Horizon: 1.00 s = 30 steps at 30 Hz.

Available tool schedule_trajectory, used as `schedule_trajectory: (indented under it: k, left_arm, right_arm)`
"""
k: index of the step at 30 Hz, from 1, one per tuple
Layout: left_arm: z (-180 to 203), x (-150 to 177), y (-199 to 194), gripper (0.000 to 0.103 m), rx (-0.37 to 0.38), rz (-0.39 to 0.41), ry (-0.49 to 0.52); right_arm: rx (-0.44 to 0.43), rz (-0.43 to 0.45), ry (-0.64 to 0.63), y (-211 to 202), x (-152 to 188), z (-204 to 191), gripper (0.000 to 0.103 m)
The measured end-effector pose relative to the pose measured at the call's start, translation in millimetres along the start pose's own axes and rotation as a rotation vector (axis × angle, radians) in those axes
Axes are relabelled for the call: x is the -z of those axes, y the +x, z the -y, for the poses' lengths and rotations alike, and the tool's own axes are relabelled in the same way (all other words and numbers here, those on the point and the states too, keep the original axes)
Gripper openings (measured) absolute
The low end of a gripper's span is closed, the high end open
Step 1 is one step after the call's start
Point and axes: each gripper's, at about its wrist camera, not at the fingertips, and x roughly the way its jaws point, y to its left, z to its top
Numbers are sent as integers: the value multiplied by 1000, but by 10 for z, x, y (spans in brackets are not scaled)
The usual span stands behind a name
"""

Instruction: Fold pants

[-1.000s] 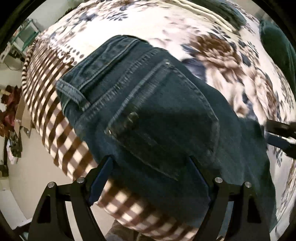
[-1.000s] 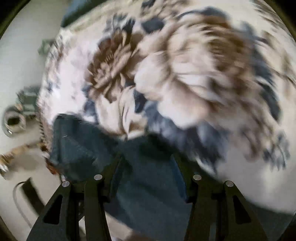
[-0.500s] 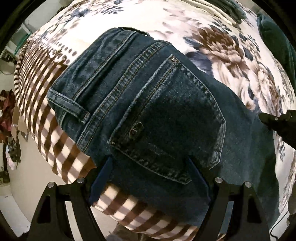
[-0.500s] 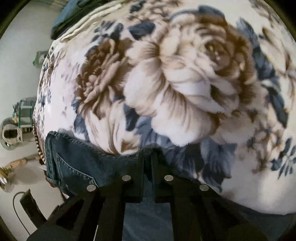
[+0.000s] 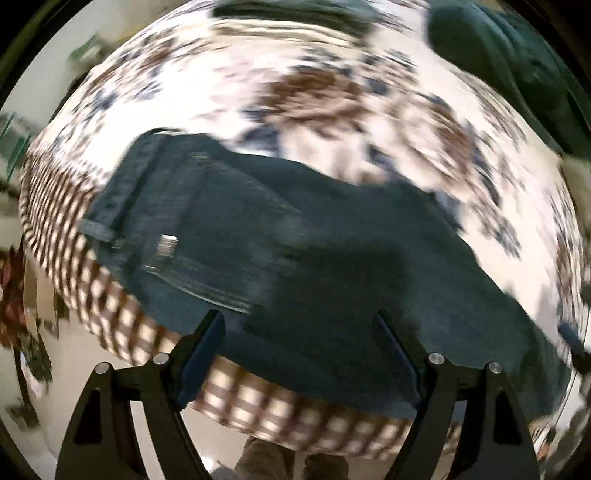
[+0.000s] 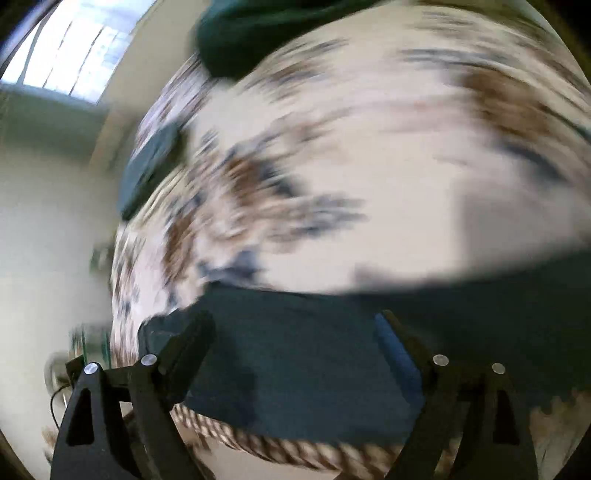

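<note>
Dark blue jeans lie folded in a flat band on a floral blanket, waistband and back pocket at the left. My left gripper is open and empty, above the jeans' near edge. In the right wrist view the jeans lie along the bed's front edge. My right gripper is open and empty just above them. Both views are motion-blurred.
The blanket's brown checked border hangs over the bed's front edge. A dark green cloth lies at the far right of the bed; it also shows in the right wrist view. Floor and clutter lie to the left.
My right gripper was shut at the jeans' edge half a second ago; it is now open and has pulled back and swung. My left gripper has drawn back from the jeans, still open.
</note>
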Motion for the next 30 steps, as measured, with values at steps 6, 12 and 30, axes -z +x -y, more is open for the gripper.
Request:
schedule_trajectory:
  k: [6, 12, 30]
  left_arm:
    - [825, 247, 114, 81, 50, -57, 112]
    - [1533, 455, 487, 81, 37, -126, 216]
    - [1528, 404, 1040, 103, 10, -88, 152]
  right_arm:
    - [57, 184, 511, -1111, 511, 2072, 90]
    - [-9, 364, 780, -1537, 699, 3542, 82]
    - [-303, 319, 701, -837, 104, 3888, 46]
